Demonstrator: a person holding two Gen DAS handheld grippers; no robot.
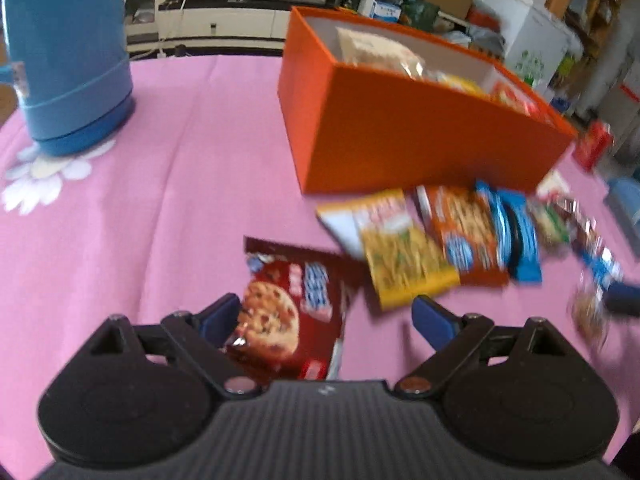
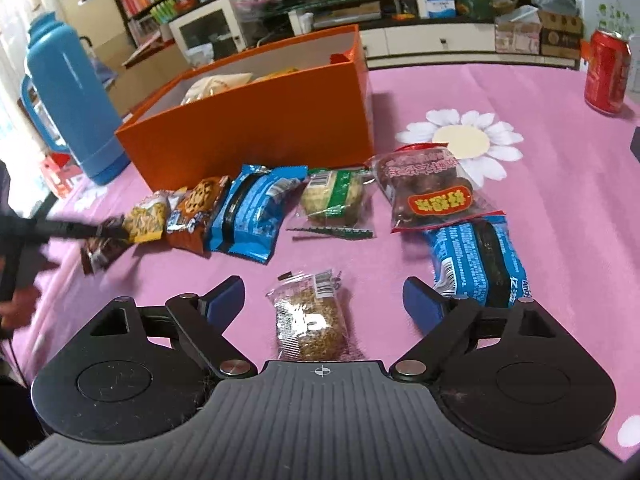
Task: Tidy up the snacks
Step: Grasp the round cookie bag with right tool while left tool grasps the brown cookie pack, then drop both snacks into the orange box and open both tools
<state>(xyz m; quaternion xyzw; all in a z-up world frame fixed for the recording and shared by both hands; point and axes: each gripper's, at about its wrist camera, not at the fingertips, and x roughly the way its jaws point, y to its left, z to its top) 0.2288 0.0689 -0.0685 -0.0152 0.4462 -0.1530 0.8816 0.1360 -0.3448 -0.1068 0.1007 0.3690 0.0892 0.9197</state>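
An orange box (image 1: 400, 140) (image 2: 260, 132) stands on the pink tablecloth with several snack packets inside. My left gripper (image 1: 324, 302) is open just above a dark red cookie packet (image 1: 288, 312) that lies flat, partly between the fingers. Beyond it lie a yellow packet (image 1: 400, 252), an orange cookie packet (image 1: 464, 232) and a blue packet (image 1: 516, 236). My right gripper (image 2: 324, 284) is open around a small clear packet of brown grain cake (image 2: 310, 316), which rests on the cloth untouched. A green packet (image 2: 334, 196), a red-edged packet of dark sweets (image 2: 428, 188) and a second blue packet (image 2: 476, 260) lie nearby.
A tall blue thermos (image 1: 68, 52) (image 2: 68, 100) stands left of the box. A red drink can (image 2: 606, 76) stands at the far right of the table. White daisy prints mark the cloth (image 2: 460, 140). Shelves and cabinets fill the room beyond the table edge.
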